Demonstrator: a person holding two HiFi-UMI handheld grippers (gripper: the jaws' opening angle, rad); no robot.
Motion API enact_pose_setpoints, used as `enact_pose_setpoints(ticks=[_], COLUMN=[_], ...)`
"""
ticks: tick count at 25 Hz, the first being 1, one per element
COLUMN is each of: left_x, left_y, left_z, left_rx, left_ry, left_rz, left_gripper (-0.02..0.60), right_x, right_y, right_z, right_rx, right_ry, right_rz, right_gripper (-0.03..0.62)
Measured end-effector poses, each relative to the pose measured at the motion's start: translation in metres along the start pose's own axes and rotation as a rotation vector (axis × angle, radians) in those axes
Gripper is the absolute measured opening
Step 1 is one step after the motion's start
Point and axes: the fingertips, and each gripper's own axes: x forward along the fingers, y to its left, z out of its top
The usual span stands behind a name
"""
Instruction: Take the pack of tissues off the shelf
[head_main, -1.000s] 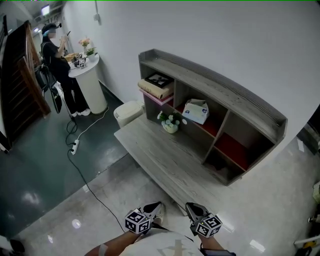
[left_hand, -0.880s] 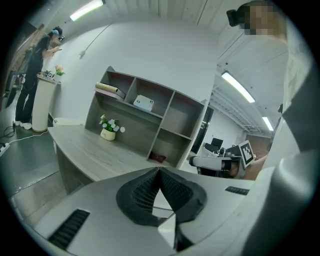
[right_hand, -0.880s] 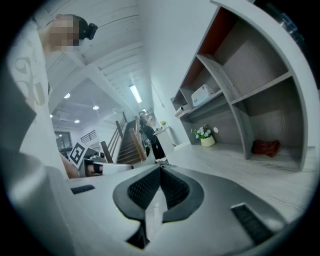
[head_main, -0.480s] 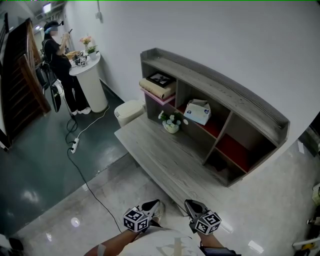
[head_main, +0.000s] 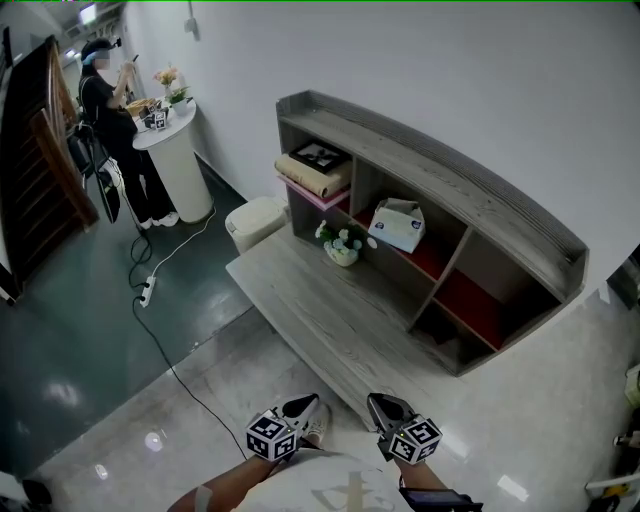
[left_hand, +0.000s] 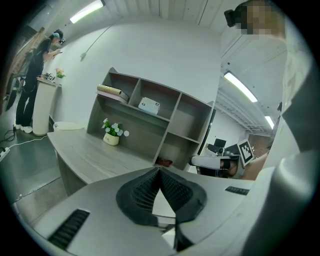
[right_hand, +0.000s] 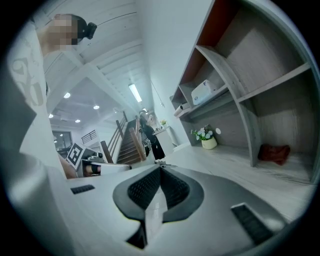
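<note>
My gripper views show a red lump (right_hand: 274, 152) low in the shelf (head_main: 440, 180) — the head view doesn't. Left gripper (left_hand: 160, 170) and right gripper (right_hand: 161, 169) closed, empty; pack of tissues (head_main: 397, 223) unmoved since before.

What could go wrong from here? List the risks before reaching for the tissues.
The left gripper and right gripper are both shut; arriving like that would likely push the tissue pack deeper into the shelf instead of grasping it. The flower pot stands on the desk just below the pack, so a low reach might knock it over.

A flower pot (head_main: 341, 247) stands on the grey desk (head_main: 330, 320); a person (head_main: 108, 105) stands at a white table (head_main: 176, 165)
</note>
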Motion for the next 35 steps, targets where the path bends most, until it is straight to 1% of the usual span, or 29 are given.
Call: enact_pose_setpoints(ticks=[21, 26, 35], left_x=[0.048, 0.059, 0.076], left_y=[0.046, 0.053, 0.071], left_z=[0.050, 0.059, 0.079], left_rx=[0.026, 0.037, 0.054], left_ry=[-0.001, 0.005, 0.013], left_rz=[-0.083, -0.114, -0.147], left_gripper=[0.012, 0.012, 0.012], right_x=[0.046, 0.053, 0.071], right_y=[-0.035, -0.042, -0.058], right_z=[0.037, 0.040, 0.053], right_rx=[-0.007, 0.000, 0.006], right_ry=[-0.030, -0.034, -0.054], right_rz=[-0.082, -0.110, -0.152], right_gripper=[0.005, 0.005, 0.005])
